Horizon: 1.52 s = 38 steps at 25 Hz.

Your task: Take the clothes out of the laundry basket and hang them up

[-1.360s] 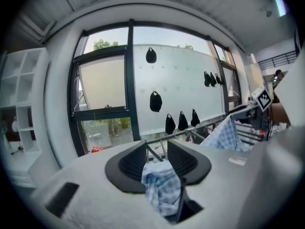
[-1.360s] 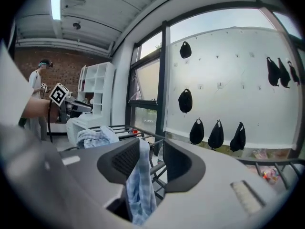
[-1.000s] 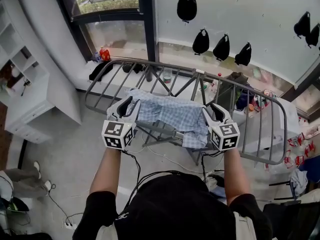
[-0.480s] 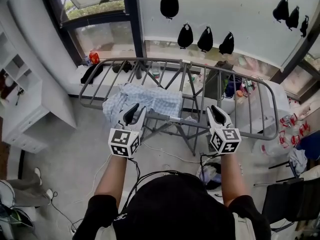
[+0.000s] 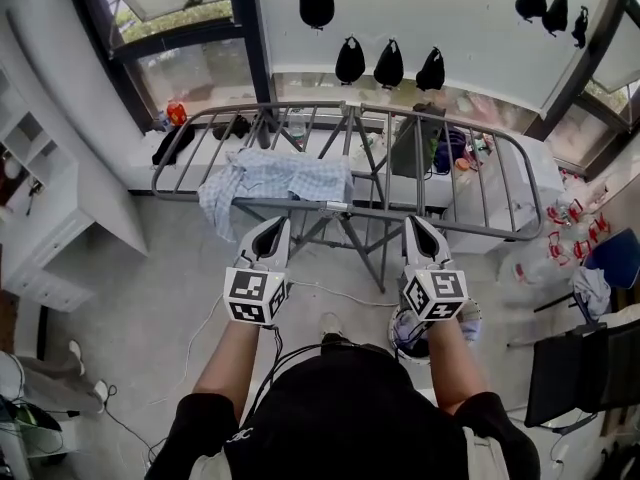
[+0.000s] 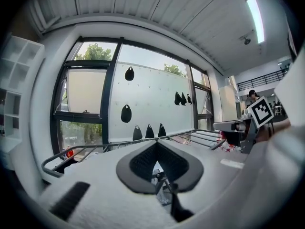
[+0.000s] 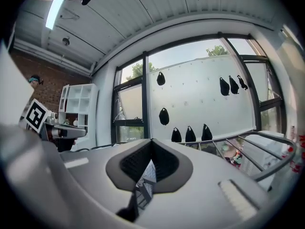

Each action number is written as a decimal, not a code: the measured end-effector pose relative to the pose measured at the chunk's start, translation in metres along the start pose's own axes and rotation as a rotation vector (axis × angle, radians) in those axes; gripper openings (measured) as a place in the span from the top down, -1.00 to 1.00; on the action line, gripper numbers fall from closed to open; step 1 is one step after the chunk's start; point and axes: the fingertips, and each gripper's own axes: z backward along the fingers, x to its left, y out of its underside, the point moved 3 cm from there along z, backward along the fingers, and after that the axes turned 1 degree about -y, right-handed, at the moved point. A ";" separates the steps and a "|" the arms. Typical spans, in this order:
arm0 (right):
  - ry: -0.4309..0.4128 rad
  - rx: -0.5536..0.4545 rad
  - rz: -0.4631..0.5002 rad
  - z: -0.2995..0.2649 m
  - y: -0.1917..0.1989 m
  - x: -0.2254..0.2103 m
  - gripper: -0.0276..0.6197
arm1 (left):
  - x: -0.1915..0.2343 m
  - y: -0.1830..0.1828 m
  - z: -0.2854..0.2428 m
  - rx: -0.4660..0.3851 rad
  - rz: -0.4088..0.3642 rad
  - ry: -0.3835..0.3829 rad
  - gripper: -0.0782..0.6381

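The blue checked garment [image 5: 285, 176] lies draped over the rails at the left end of the grey drying rack [image 5: 470, 230]. Our left gripper [image 5: 274, 226] and right gripper [image 5: 419, 223] hang just short of its near rail, clear of the cloth. Both pairs of fingers have just closed together, empty.

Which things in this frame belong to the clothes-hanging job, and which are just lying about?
Job: checked garment draped on the drying rack; left gripper and right gripper, both just closed on nothing.
Lying about: red bottle and dark item on the sill, white shelf unit, black chair, floor cable.
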 end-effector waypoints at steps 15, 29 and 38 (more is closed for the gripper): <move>0.092 0.000 0.009 0.116 0.001 0.000 0.88 | -0.088 0.010 0.049 0.014 -0.029 0.107 0.77; 0.437 0.016 0.001 0.266 0.010 -0.084 0.87 | -0.243 0.022 0.003 0.047 -0.082 0.463 0.77; 0.614 0.042 -0.028 0.369 0.029 -0.160 0.87 | -0.370 0.037 -0.026 0.072 -0.109 0.645 0.77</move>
